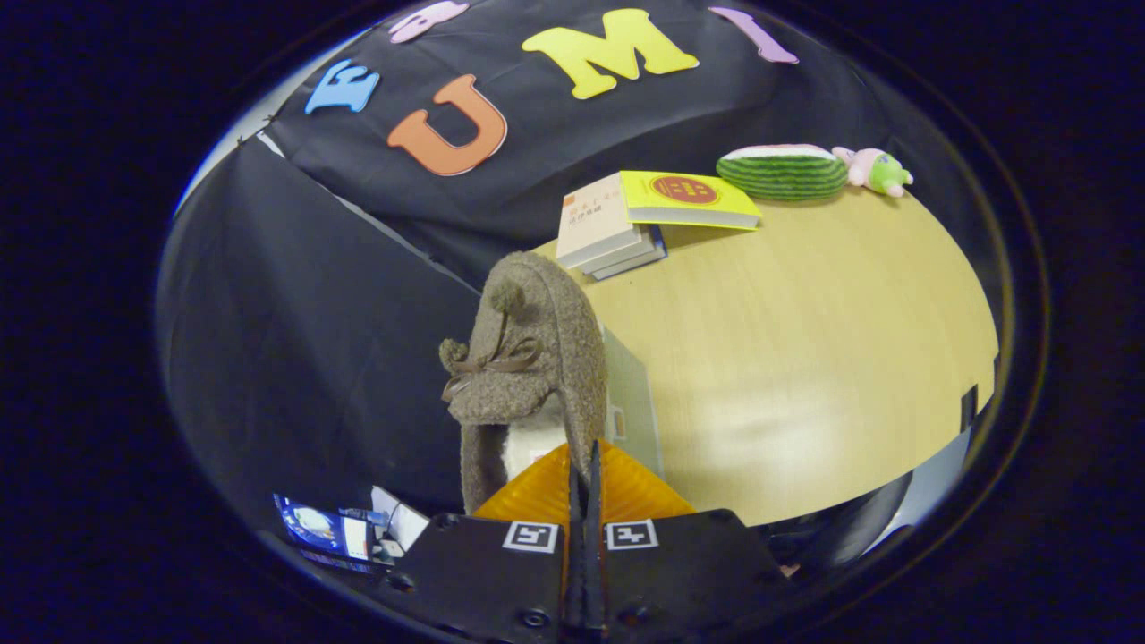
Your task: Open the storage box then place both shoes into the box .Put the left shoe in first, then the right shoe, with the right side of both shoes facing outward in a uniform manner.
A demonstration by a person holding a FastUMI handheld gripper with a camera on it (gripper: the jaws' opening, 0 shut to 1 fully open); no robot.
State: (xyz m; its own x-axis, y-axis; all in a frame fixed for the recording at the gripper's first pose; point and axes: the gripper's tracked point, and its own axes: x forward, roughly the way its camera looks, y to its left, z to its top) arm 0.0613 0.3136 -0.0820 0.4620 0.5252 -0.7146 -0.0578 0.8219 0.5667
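Observation:
A brown fleecy shoe (528, 358) with a bow and two pompoms hangs in the air, toe pointing up and away from me. My gripper (586, 470) is shut on the rim of its opening, the orange fingers (537, 492) pressed almost together on the thin edge. The white lining shows just ahead of the fingers. Right behind the shoe, a pale grey box (633, 402) stands on the near corner of the wooden table (805, 358); the shoe hides most of it, so I cannot tell how its lid stands.
A stack of books (617, 228) with a yellow one on top lies at the table's far side. Beyond it lie a watermelon-shaped plush (783, 172) and a small pink and green toy (875, 170). Some papers (344, 528) lie low beside the fingers.

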